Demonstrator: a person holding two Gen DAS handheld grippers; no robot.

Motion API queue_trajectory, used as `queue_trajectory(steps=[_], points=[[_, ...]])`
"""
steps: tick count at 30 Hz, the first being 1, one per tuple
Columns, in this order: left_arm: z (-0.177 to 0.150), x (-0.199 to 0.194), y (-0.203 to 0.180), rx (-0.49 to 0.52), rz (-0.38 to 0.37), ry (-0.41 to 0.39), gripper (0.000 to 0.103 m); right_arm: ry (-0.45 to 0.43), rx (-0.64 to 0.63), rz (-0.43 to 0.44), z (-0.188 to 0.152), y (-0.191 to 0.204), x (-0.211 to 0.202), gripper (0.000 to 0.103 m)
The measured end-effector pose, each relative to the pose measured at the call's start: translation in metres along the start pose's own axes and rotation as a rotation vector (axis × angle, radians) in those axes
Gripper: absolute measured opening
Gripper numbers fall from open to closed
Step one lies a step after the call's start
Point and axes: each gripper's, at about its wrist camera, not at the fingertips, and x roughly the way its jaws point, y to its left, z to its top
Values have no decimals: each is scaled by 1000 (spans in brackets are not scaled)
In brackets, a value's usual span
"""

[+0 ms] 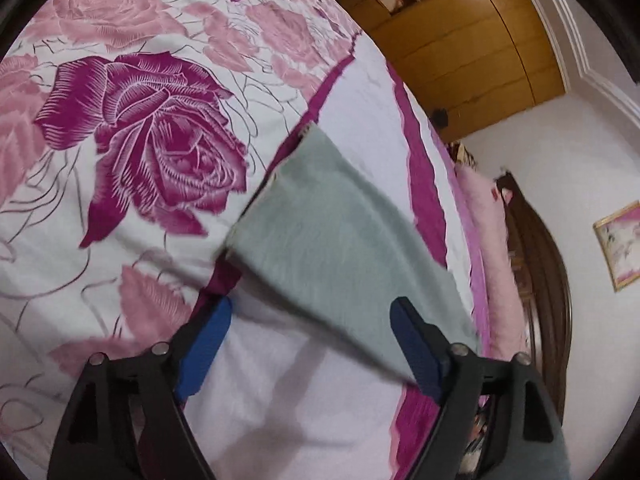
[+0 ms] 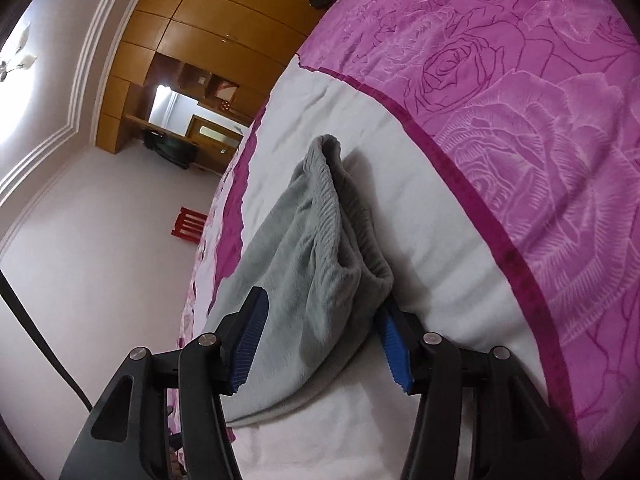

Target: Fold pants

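- The left gripper [image 1: 310, 320] had its jaws spread wide, with nothing pinched between the two blue pads [image 1: 206, 350].
- One pad sat over bare white sheet; the other sat at the near edge of the grey-green pants [image 1: 340, 248], and whether it touched the cloth could not be told.
- In the left wrist view the pants lay flat on the bedspread [image 1: 120, 220] as a smooth band running away from the jaws, ending at a straight hem edge close to the big magenta rose [image 1: 160, 140].
- The right gripper [image 2: 322, 320] had its jaws part way apart, one pad on each side of the bunched end of the pants [image 2: 304, 248].
- The cloth sat between those pads, but they did not squeeze it; the right-hand pad lay close against the fold, and contact there could not be settled.
- That end of the pants showed a ribbed waistband [image 2: 332, 184], rumpled and standing up in loose folds on the white part of the sheet.
- Beyond the pants in the right wrist view lay the pink rose-patterned field [image 2: 540, 120] of the bedspread, divided from the white by a dark magenta stripe.
- Past the bed stood a wooden wardrobe [image 2: 200, 20] against the wall, and a small red stool [image 2: 188, 226] on the floor.
- A framed picture [image 1: 618, 244] hung on the wall in the left wrist view.
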Motion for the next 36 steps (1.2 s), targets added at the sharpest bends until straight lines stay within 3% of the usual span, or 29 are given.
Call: queue_trajectory(steps=[5,9,11,13,15,17,18,26,29,36], points=[[8,5,-4,0,-27,-56,84,-8,-16,-8,-2,5,2,55],[13,8,-1,-20,-31,-86,69,-11,-17,-5,0,6,6,55],[10,7,1,-13,15,-98,48,-12,-19,-6,-1,6,5,55],[7,7,5,-20,65,-103,8,-14,-23,-10,-2,6,3,55],[3,5,14,-53,34,-122,6,-19,-23,-19,-2,5,3,52],[1,2,13,-52,29,-147,5,-20,-27,-55,-2,5,4,34],[0,0,10,-38,38,-158,5,-17,-30,-87,-2,5,5,12],[-12,-11,-6,27,108,-209,5,-16,-30,-173,-12,14,-6,12],[-15,-9,-6,46,135,-201,5,-20,17,-150,-13,7,-11,12],[-16,-27,-8,41,105,-243,5,-32,16,-105,-9,5,-18,12]])
